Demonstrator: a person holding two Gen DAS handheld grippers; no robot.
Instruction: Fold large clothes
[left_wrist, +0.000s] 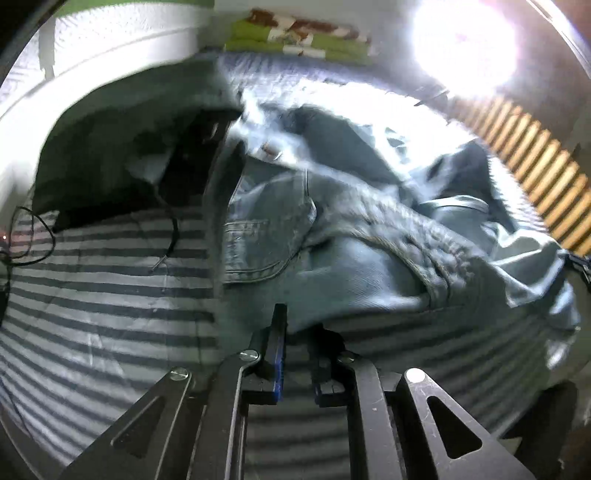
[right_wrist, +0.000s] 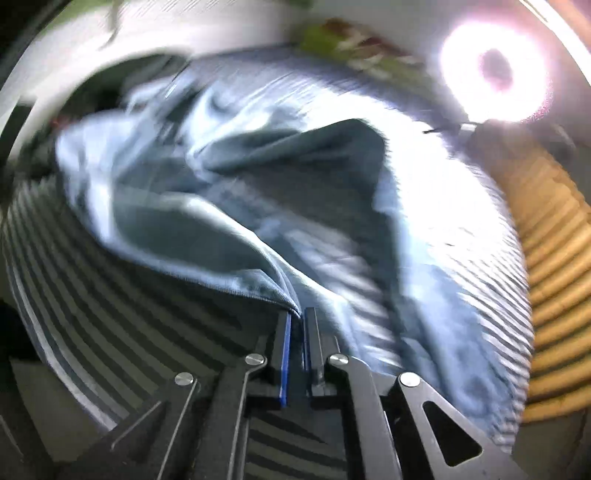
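Observation:
Light blue jeans (left_wrist: 332, 236) lie crumpled on a striped bedsheet (left_wrist: 110, 295), with a back pocket facing up. My left gripper (left_wrist: 297, 321) sits at the jeans' near edge, jaws nearly together, with denim pinched between the fingertips. In the blurred right wrist view, the jeans (right_wrist: 229, 192) stretch away from my right gripper (right_wrist: 298, 315). That gripper is shut on a hem corner of the denim, and the fabric is pulled taut into a fold. The striped sheet (right_wrist: 110, 314) shows beneath.
A dark garment (left_wrist: 110, 155) lies at the left behind the jeans, and a thin black cable (left_wrist: 33, 240) trails on the sheet. A bright ring light (right_wrist: 495, 74) glares at the upper right. Wooden slats (left_wrist: 546, 177) border the bed's right side. Folded green cloth (left_wrist: 295, 37) sits at the far end.

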